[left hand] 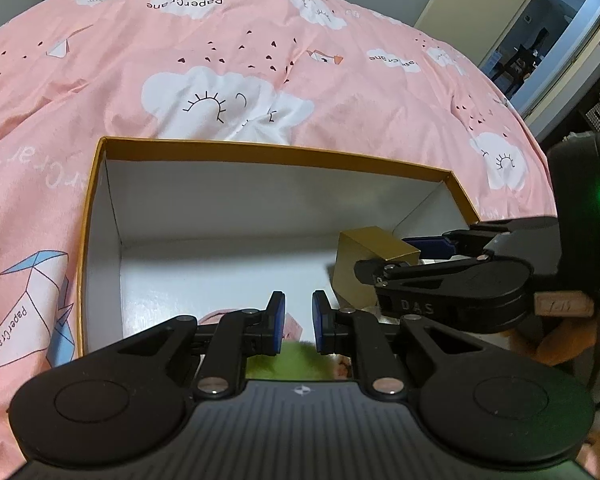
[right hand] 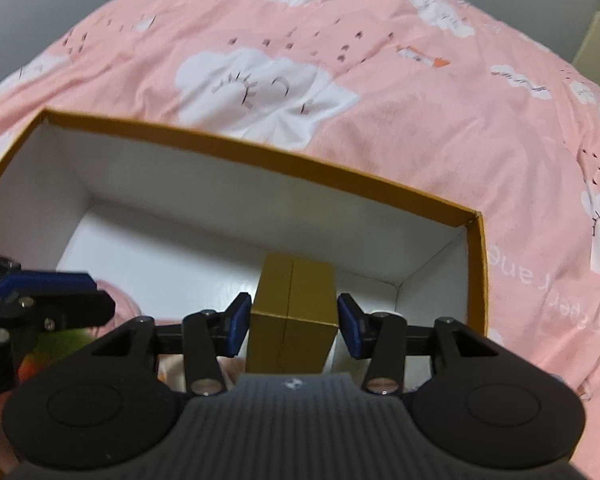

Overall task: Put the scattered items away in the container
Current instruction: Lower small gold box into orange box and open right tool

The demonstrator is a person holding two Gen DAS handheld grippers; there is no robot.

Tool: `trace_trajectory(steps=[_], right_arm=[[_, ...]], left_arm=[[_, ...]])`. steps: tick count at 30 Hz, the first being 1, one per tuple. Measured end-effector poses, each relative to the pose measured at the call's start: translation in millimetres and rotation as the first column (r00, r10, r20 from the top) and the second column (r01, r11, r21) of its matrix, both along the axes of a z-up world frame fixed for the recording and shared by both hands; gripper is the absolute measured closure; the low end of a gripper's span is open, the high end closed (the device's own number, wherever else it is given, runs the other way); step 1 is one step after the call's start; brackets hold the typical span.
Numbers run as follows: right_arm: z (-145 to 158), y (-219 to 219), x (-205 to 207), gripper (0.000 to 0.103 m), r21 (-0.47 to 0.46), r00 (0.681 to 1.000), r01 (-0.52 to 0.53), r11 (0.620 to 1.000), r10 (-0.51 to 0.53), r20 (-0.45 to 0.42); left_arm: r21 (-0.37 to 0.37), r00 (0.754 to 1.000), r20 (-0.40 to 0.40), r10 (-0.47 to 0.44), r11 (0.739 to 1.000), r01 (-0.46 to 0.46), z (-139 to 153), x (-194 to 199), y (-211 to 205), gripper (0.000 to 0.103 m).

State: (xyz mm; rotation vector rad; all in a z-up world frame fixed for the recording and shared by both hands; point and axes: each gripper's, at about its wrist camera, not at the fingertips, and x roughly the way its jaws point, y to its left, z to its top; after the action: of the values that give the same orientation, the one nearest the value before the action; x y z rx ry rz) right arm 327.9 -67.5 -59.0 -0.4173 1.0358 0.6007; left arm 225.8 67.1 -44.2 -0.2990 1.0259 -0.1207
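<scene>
Box (right hand: 260,160) with the orange rim sits on my pink bed cover (right hand: 420,120). My right tongs (right hand: 294,326) straddle the gold carton (right hand: 292,320) inside it, pads not pressing. Left tongs (left hand: 299,322) are nearly closed, empty, above something green (left hand: 296,362).

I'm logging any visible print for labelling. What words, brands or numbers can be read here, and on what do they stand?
"PaperCrane": printed on the pink duvet, upside down near the top and again by the blue crane at the left.
"D.A.S": moulded on the right gripper.
Small tag on that gripper: too blurred to read.
Duvet lettering in the right wrist view: too blurred to read.
Gold box, container: no text visible.
</scene>
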Motion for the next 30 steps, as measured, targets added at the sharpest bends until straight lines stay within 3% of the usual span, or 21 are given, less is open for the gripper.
trace_trajectory(steps=[5,13,18,21,25,30], right_arm=[[3,1,9,0.053,-0.065,0.995,-0.055,0.996,0.05,-0.081],[6,3,19,0.054,-0.093,0.981,-0.127,0.987,0.111,-0.159],[8,16,12,0.054,-0.142,0.956,-0.284,0.948,0.27,-0.114],[10,25,1,0.055,-0.182,0.906,-0.423,0.887,0.42,-0.059],[16,35,-7,0.055,-0.219,0.808,-0.573,0.789,0.59,0.011],[15,42,-14,0.055,-0.305,0.632,-0.727,0.615,0.773,0.05]], left_arm=[[0.014,1.0,-0.004,-0.028,1.0,0.028,3,1,-2,0.087],[0.041,0.996,-0.025,-0.085,0.995,0.086,0,8,-9,0.086],[0.04,0.994,-0.023,-0.103,0.994,0.104,-1,11,-8,0.086],[0.032,0.995,-0.02,-0.098,0.995,0.099,0,13,-3,0.086],[0.028,0.997,-0.013,-0.081,0.996,0.082,2,15,4,0.086],[0.014,0.997,-0.014,-0.071,0.997,0.071,0,15,9,0.086]])
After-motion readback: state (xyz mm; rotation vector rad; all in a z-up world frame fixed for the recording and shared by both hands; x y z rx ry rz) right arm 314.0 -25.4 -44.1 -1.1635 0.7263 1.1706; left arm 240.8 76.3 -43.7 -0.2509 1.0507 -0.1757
